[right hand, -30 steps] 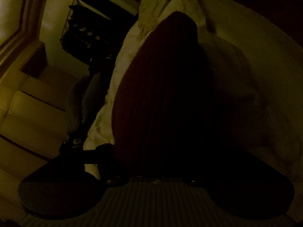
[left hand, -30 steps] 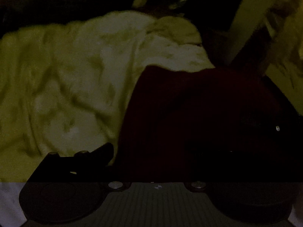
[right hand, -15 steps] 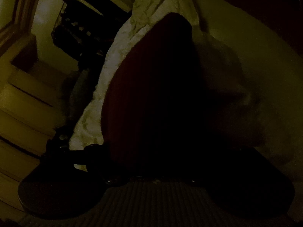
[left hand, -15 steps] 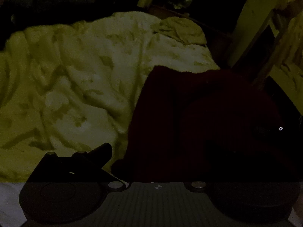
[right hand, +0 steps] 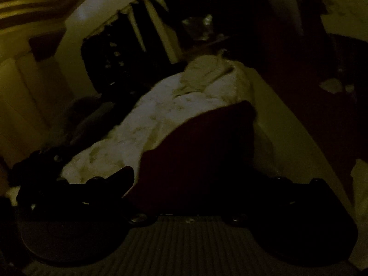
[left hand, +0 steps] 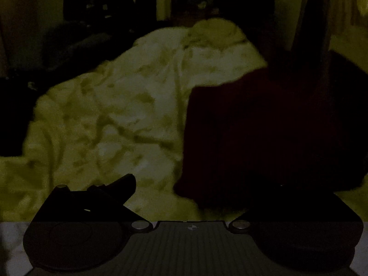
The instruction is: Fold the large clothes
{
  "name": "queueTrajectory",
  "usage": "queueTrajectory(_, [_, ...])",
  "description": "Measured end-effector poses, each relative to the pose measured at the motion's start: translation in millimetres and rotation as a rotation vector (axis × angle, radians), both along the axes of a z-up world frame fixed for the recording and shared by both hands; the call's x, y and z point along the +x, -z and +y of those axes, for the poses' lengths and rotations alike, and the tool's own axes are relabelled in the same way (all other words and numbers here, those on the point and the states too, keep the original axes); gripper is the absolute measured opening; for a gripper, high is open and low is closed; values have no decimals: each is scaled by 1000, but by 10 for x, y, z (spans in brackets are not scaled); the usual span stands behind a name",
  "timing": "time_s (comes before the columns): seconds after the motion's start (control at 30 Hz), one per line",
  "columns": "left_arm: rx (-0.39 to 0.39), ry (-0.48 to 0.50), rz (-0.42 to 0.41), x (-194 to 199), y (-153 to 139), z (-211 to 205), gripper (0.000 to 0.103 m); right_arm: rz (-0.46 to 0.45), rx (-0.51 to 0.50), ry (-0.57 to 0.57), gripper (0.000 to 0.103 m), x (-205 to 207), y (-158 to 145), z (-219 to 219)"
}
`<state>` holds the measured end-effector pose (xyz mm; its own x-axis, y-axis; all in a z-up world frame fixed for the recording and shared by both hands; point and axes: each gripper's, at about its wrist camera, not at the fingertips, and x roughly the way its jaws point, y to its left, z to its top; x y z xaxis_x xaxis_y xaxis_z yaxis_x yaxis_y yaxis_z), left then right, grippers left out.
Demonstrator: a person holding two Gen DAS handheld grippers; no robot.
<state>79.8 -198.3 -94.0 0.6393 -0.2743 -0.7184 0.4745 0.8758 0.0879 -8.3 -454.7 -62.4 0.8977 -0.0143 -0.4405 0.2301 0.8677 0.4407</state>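
A dark red knitted garment (left hand: 264, 133) lay draped over a crumpled pale, faintly patterned bedsheet (left hand: 119, 105), spread across the right half of the left wrist view and reaching the foreground between the fingers. In the right wrist view the same dark red cloth (right hand: 200, 151) ran from the sheet (right hand: 165, 112) into the right gripper (right hand: 193, 188), whose dark finger (right hand: 122, 179) showed at its left edge; the dimness hid whether it was clenched. The left gripper (left hand: 195, 191) had one finger (left hand: 124, 184) visible over the sheet, the other lost in shadow against the garment, so its grip could not be told. A dark shelf unit (right hand: 115, 62) stood beyond the bed.
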Motion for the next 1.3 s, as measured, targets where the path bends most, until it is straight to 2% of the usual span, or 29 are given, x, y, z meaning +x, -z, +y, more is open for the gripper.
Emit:
queueTrajectory(0.1, [54,14,-2,-67,6,-9,103,35,-93,-37,102,10,-43,267])
queueTrajectory(0.2, [70,16,-5,-143,-35,-3,103,69,-181,1,102,21,-118,464])
queueTrajectory(0.4, [78,30,-50,-299,-179,-17,103,131,-262,8,103,-95,-154,709])
queueTrajectory(0.57, [102,35,-63,-362,-186,-35,103,153,-322,14,103,-141,-139,792])
queueTrajectory(1.13, [114,44,-59,-380,-160,-35,103,153,-298,20,103,-162,-73,721])
queueTrajectory(1.3, [102,42,-98,-416,-158,-22,103,158,-298,21,103,-145,-66,695])
